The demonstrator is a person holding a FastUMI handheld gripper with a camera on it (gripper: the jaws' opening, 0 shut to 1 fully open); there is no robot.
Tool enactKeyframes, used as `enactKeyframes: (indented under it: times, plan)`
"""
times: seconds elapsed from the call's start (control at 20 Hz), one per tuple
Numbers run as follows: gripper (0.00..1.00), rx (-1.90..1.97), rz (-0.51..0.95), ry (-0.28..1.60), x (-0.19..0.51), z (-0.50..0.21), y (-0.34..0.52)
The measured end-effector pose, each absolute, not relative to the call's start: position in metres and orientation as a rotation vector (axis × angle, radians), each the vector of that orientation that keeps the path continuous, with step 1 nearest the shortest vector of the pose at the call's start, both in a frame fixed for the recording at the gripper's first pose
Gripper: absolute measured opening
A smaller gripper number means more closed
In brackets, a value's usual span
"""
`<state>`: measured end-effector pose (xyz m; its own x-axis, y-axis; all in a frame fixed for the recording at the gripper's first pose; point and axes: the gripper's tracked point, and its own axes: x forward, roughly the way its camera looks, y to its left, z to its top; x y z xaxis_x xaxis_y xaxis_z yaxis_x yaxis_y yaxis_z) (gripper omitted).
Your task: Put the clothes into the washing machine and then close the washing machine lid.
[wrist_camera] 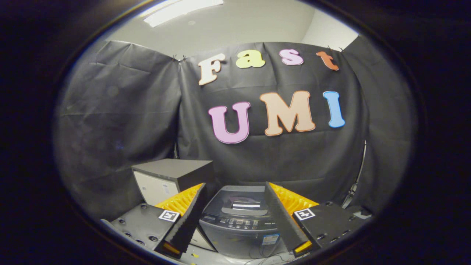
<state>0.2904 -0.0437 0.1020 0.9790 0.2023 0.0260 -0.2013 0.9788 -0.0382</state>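
Note:
A small grey top-loading washing machine stands just ahead of me, framed between my two fingers. Its dark lid lies flat and shut on top, and a control panel runs along the front edge. My gripper is open, hovering a little above and in front of the machine, with nothing between its fingers.
A grey box-like cabinet with a pale front stands to the left of the washer, behind my left finger. Black cloth walls close the booth behind and to both sides. A thin cable hangs on the right wall.

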Motion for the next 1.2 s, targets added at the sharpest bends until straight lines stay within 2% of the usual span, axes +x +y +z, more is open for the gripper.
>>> enactKeyframes:
  times: [0.65,1.2]
  plan:
    - [0.97,0.079,0.203,0.020,0.279,0.086,-0.043]
    - [0.97,-0.063,0.214,-0.065,0.262,0.100,-0.047]
